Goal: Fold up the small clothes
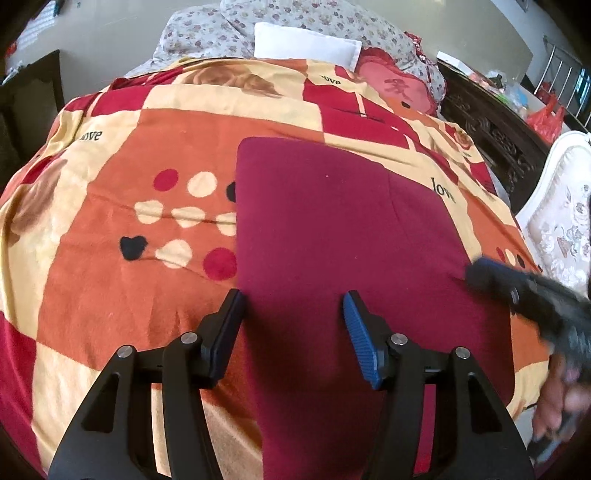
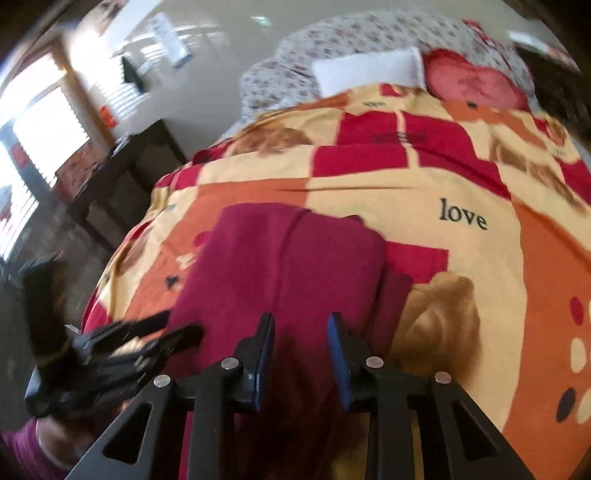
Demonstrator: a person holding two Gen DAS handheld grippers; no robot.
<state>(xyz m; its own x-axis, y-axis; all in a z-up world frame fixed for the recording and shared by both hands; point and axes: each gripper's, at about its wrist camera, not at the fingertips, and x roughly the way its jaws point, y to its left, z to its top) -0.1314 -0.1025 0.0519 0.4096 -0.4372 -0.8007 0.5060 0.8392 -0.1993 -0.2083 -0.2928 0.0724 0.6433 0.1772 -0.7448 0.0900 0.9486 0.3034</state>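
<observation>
A maroon garment (image 1: 332, 229) lies flat on the patterned bedspread (image 1: 122, 306), folded into a long panel with a seam down its right part. My left gripper (image 1: 293, 299) is open and empty just above its near left edge. The right gripper (image 1: 480, 271) shows blurred at the garment's right edge. In the right wrist view the garment (image 2: 288, 258) lies ahead, and my right gripper (image 2: 301, 321) is open and empty over its near end. The left gripper (image 2: 177, 328) shows blurred at the left there.
A floral duvet (image 1: 295, 18), a white pillow (image 1: 306, 40) and a red heart cushion (image 1: 399, 88) lie at the far end of the bed. A dark carved cabinet (image 1: 491, 129) and a white headboard (image 1: 557, 206) stand right. A dark table (image 2: 125, 184) stands left.
</observation>
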